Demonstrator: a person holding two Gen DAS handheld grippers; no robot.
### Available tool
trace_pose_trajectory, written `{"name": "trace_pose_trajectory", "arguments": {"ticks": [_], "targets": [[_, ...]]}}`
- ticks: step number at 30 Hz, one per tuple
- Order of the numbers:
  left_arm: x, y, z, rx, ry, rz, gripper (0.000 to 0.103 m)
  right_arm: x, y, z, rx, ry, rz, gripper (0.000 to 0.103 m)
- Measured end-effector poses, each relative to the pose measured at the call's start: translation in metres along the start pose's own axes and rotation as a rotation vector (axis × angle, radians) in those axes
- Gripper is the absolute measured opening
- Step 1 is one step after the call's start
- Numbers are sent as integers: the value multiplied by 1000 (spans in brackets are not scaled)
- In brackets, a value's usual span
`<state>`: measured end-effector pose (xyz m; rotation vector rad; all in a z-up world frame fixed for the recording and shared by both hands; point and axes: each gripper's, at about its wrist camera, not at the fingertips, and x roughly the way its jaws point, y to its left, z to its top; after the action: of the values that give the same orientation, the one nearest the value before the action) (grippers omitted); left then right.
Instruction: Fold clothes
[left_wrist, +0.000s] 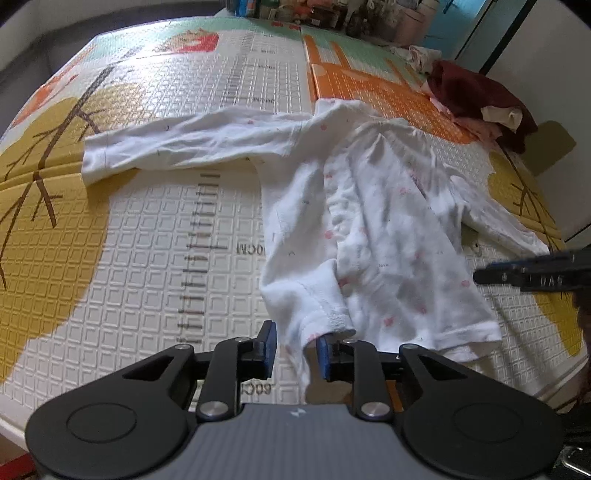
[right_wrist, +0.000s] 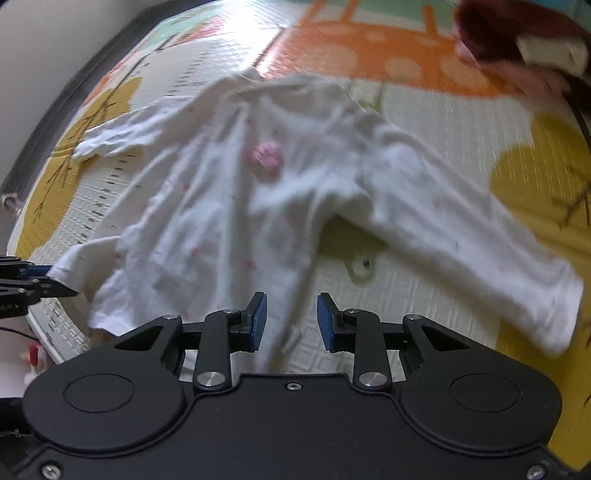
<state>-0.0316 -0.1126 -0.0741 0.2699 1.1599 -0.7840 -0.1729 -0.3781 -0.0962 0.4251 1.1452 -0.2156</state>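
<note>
A white long-sleeved baby garment (left_wrist: 354, 221) with small pink prints lies crumpled on a patterned play mat (left_wrist: 147, 236). One sleeve stretches left (left_wrist: 184, 144). My left gripper (left_wrist: 295, 347) is open, with the garment's bottom hem hanging between its blue pads (left_wrist: 269, 347). In the right wrist view the same garment (right_wrist: 280, 192) spreads across the mat, blurred. My right gripper (right_wrist: 291, 317) is open, with a fold of the hem between its pads. The right gripper's tip shows in the left wrist view (left_wrist: 532, 277), and the left gripper's tip in the right wrist view (right_wrist: 29, 284).
A pile of dark red and pink clothes (left_wrist: 480, 99) lies at the mat's far right corner, also in the right wrist view (right_wrist: 524, 40). Shelves with clutter (left_wrist: 314, 11) stand beyond the mat. The mat's near edge (right_wrist: 55, 332) is close to the left gripper.
</note>
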Motion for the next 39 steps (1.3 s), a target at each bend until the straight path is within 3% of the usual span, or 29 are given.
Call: {"name": "trace_pose_trajectory", "arguments": {"ticks": [8,12,13,16,23,32,39], "targets": [[8,-6,2,73,-4,20,27,9,4,-7,50,19,21,28],[12,-7,-2,85,12,28,18,10,10,-6,40,22,20,28],[13,-7,-2,86,16,34,12,9,11,-7,29,23,15,25],[14,-6,-4,90,23,52,9,10,14,-8,-5,31,-7,14],[13,-1,-5,91,41,81,8,6,20,-11,-13,23,-56,3],[17,12,-8,73,91,100,8,-2,4,-13,61,53,-113,2],[17,12,-8,120,110,96,12,-5,-3,-13,88,94,-116,2]]}}
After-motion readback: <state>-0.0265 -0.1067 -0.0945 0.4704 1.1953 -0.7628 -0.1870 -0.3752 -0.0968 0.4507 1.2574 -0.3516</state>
